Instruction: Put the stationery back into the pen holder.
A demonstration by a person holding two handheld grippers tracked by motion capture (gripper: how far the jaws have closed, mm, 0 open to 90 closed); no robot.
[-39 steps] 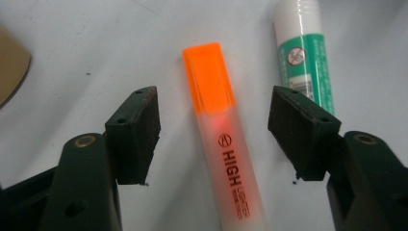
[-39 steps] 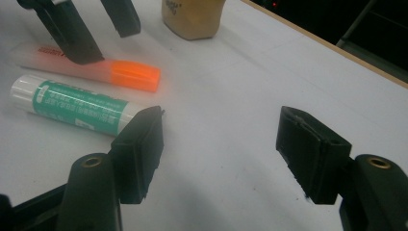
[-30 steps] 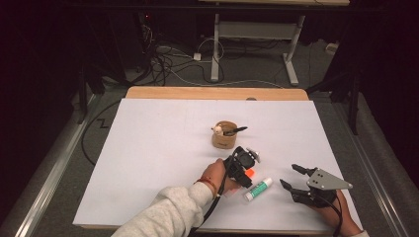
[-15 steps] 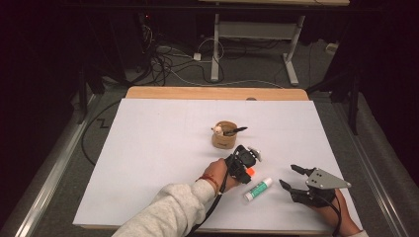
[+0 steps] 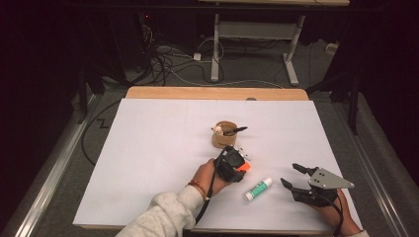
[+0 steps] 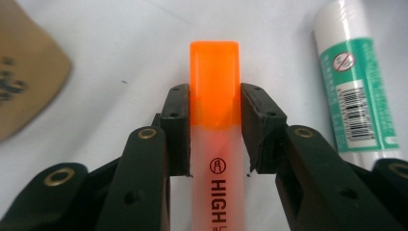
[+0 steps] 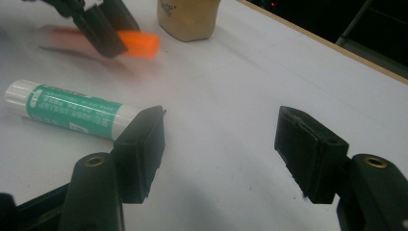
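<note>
Highlighter (image 6: 214,86) lifted by left claw (image 6: 214,130), open sheet (image 5: 148,148) leftward

Lab or recording room, not home. Wooden surface (image 5: 212,93) covered with plain white sheet (image 5: 163,148), set up as staged work area. Dark surroundings, light falling on surface alone. Grey carpet floor (image 5: 257,74) behind, loose tangle of cables (image 5: 163,61) lying across it. Metal legs of height-adjustable desk (image 5: 216,49) at back. Metal rail (image 5: 54,168) running along left side of surface. Few stationery items laid out, as for test.
</note>
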